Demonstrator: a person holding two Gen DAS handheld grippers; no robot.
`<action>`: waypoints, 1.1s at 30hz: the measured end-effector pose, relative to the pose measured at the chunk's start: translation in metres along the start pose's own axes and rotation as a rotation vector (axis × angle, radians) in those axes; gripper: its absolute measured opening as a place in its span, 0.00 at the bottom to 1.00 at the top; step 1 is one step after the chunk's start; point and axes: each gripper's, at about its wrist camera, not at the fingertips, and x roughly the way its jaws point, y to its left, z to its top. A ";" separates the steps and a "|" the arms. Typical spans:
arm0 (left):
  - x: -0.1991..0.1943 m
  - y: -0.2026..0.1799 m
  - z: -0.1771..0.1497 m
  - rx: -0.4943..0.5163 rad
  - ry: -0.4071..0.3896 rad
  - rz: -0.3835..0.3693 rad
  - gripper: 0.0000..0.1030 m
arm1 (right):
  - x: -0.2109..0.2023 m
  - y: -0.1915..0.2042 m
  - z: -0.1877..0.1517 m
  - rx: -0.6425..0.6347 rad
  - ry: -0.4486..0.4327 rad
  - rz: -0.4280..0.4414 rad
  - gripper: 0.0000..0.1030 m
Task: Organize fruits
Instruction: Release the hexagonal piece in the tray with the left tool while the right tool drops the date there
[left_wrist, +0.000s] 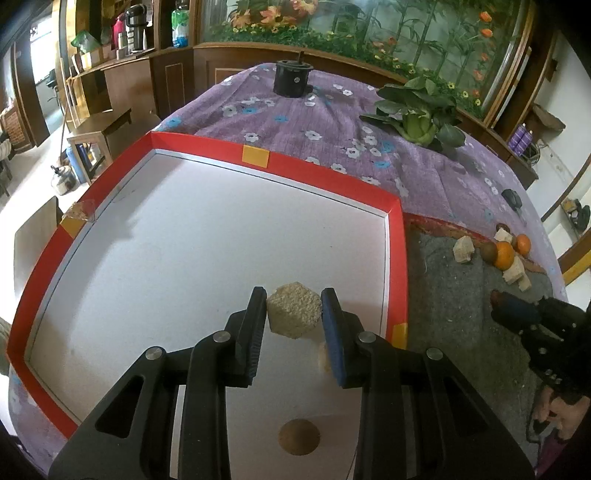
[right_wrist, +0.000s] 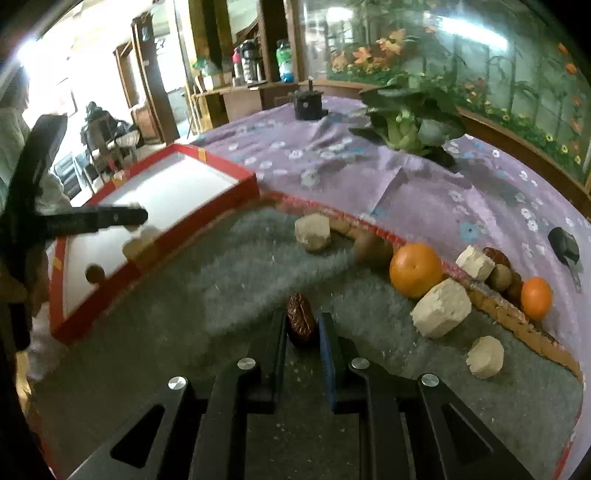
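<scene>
**Both grippers closed on their pieces, one over the tray, one over the mat**

The left gripper (left_wrist: 293, 308) points steeply down over the red-rimmed tray (left_wrist: 325, 168), its jaws closed on a beige, grainy hexagonal block (left_wrist: 293, 310) held clear of the white floor at lower centre of the left wrist view. A round brown fruit (left_wrist: 299, 436) lies on the tray floor below it, between the gripper's arms.

The right gripper (right_wrist: 302, 325) also tilts down, over the grey fuzzy mat (right_wrist: 240, 273). Its jaws are nearly together, pinching a wrinkled dark-red date (right_wrist: 301, 319) at lower centre of the right wrist view.

To the right of the date, along the mat's far edge, lie a large orange (right_wrist: 415, 269), a smaller orange (right_wrist: 536, 297), several pale, chalky blocks (right_wrist: 441, 313) with cut faces, and smooth brown fruits (right_wrist: 371, 248), mostly touching one another. One block (right_wrist: 312, 232) sits apart, nearer the tray.

The tray's red wall meets the mat's left edge. Its white floor is mostly bare. The desk (left_wrist: 332, 110) wears a purple flowered cloth; a leafy green vegetable (left_wrist: 417, 110) and a black cylinder (left_wrist: 291, 78) stand well apart at its far side.
</scene>
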 end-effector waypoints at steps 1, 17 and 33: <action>0.000 0.000 0.000 -0.001 0.001 0.002 0.28 | -0.001 0.003 0.005 0.006 -0.006 0.020 0.16; -0.001 0.023 -0.006 -0.084 0.017 0.042 0.30 | 0.090 0.114 0.090 -0.068 0.051 0.173 0.16; -0.018 0.024 -0.015 -0.096 -0.044 0.064 0.70 | 0.068 0.096 0.079 0.019 0.030 0.218 0.23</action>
